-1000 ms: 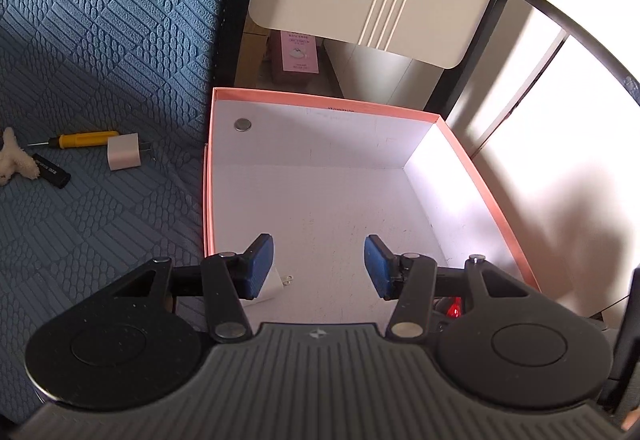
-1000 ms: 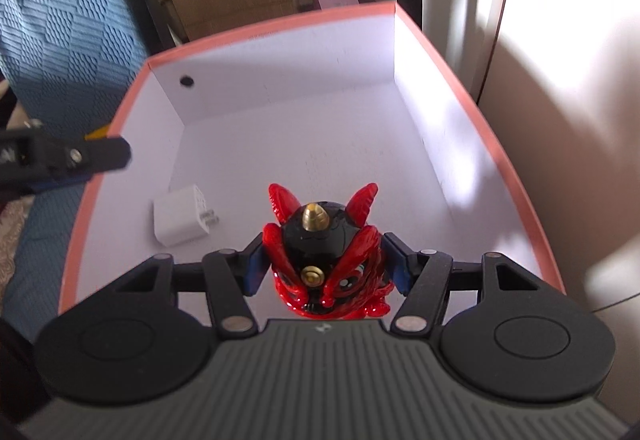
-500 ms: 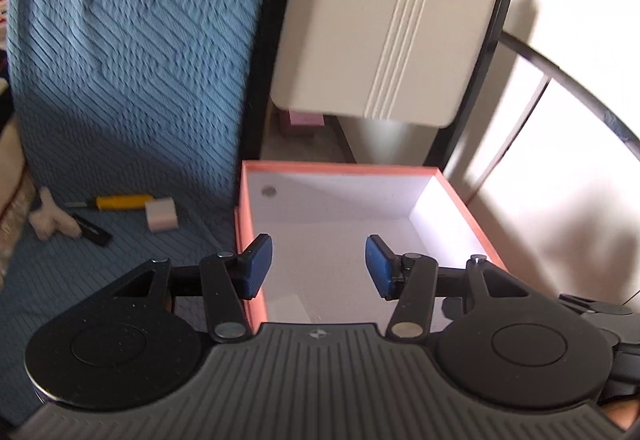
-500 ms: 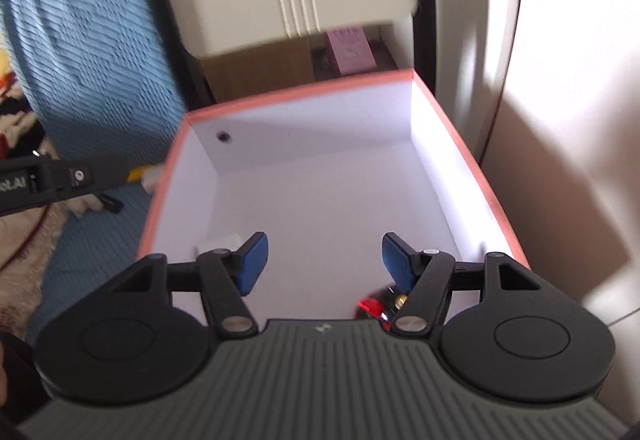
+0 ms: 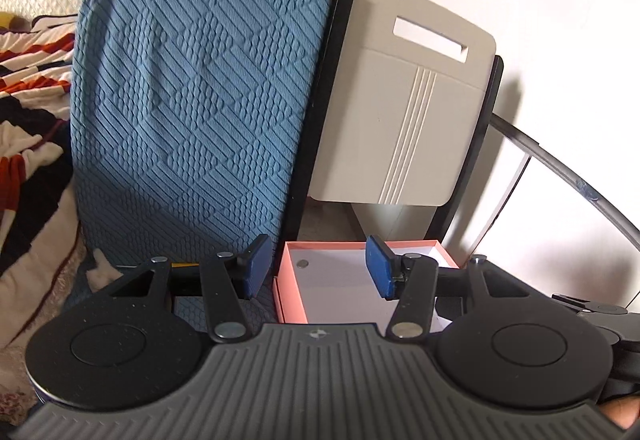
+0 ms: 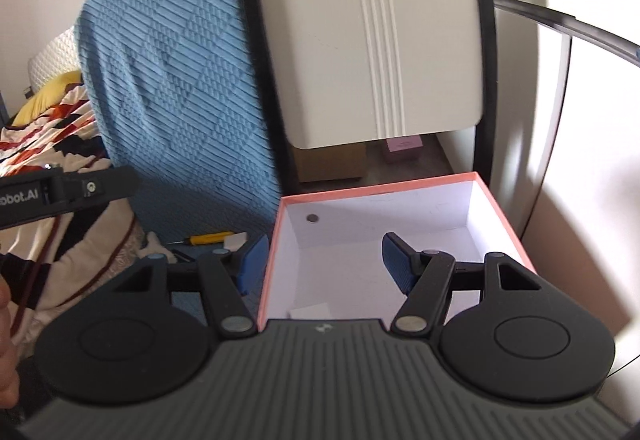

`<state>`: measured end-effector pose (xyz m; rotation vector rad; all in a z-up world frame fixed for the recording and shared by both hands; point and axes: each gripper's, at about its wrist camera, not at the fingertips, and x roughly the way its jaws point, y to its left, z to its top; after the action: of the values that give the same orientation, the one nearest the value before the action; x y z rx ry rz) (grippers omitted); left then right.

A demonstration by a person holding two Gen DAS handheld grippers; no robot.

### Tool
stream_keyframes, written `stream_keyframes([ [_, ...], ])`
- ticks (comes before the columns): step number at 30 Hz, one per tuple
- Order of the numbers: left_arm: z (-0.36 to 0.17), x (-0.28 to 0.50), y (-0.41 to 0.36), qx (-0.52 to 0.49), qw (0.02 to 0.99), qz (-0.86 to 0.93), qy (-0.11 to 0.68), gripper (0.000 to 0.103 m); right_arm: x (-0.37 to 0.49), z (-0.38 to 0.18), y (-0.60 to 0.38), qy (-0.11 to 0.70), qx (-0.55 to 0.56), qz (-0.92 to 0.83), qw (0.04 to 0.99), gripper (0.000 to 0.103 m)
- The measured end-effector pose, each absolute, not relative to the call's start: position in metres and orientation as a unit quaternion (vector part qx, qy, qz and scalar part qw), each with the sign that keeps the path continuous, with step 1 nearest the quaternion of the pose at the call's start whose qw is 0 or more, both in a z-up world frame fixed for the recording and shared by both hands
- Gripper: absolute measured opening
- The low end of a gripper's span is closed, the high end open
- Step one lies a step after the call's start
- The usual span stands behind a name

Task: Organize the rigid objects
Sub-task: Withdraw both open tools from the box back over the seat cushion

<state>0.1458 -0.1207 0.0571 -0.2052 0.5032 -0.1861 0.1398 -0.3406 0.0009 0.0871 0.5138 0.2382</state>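
1. Pink box (image 6: 400, 260), lower centre of the right wrist view: open-topped, white inside, pink rim. Judged to be the collecting place for the rigid objects, which is why it stands open beside the blue cover. A small round dark mark shows on its far inner wall. A white block (image 6: 310, 311) lies on the box floor at the near edge, partly hidden by the gripper body, so at least one item seems already stowed.

2. Yellow screwdriver (image 6: 210, 238), left of the box on the blue textured cover (image 6: 168, 80), with a pale block (image 6: 236, 241) touching or just beside its tip end. Both outside the box, so judged still to be sorted. In the left wrist view only a sliver of yellow shows behind the fingers.

3. Right gripper (image 6: 322, 264): jaws spread wide, blue pads holding nothing and touching nothing. Left pad over the box's left wall, right pad over the interior.

4. Left gripper (image 5: 318, 266): jaws spread wide, empty, no contact. Raised and facing the box's far wall and the beige panel (image 5: 400, 112) in the upper right of its frame.

5. Patterned blanket (image 6: 48, 128), far left: not task material.
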Motion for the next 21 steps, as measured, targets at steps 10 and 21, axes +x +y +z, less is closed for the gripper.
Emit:
stream_keyframes([
  [10,0.054,0.118,-0.074,-0.090,0.965,-0.090,0.230,0.058,0.113,0.006,-0.296,0.236,0.017,0.131,0.963,0.066],
  [21,0.031,0.106,-0.031,-0.099,0.964,-0.076,0.235,0.058,0.098,-0.017,-0.247,0.236,-0.027,0.153,0.959,0.066],
])
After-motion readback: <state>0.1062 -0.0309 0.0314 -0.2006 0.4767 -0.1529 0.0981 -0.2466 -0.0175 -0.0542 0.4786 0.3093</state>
